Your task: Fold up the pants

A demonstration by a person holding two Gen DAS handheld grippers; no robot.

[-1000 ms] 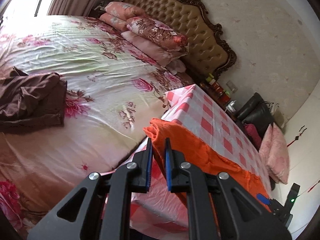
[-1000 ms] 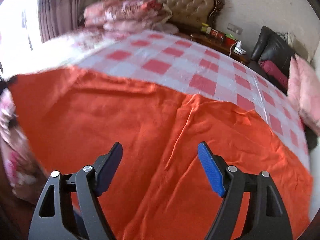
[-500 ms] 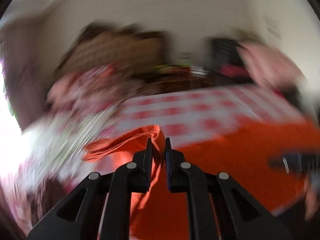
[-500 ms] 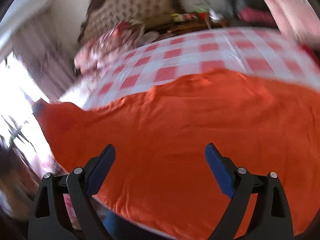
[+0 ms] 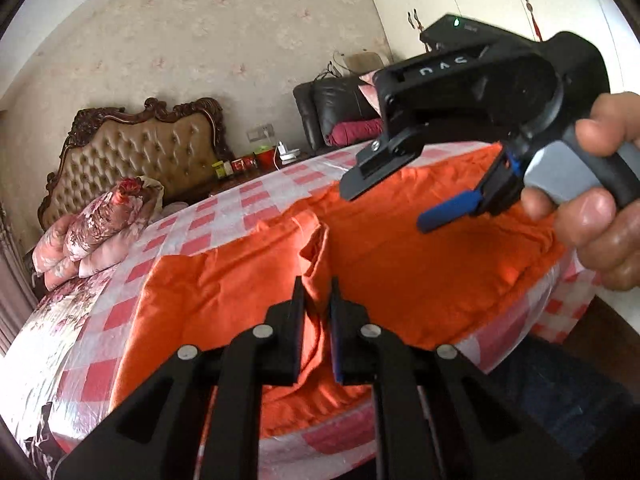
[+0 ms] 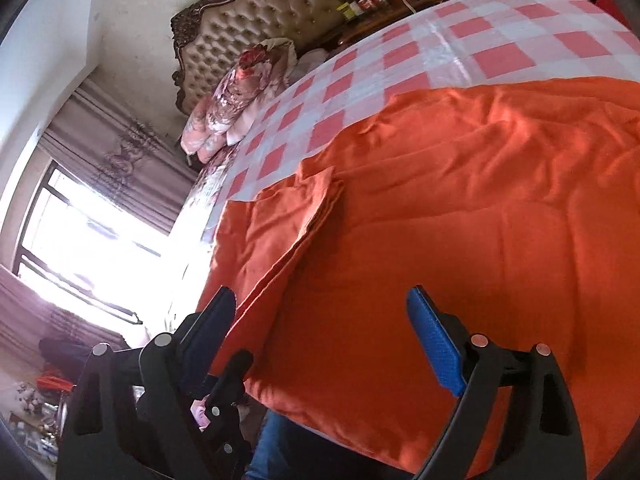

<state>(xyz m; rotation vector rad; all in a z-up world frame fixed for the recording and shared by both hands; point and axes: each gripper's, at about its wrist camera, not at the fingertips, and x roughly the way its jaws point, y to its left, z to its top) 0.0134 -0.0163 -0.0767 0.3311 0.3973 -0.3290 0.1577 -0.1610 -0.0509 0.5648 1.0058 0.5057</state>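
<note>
Bright orange pants (image 6: 460, 208) lie spread across the near half of the checked tabletop (image 6: 472, 36), wrinkled and mostly flat. One end is doubled over onto the rest, its fold raised in a ridge above the tabletop's near edge.

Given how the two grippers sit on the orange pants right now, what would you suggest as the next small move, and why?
Probably carry the left gripper further across, laying its pinched flap flat. It is shut on a fold of the orange pants, already doubled over on the checkered tablecloth, while the right gripper hovers open above the cloth, holding nothing.
</note>
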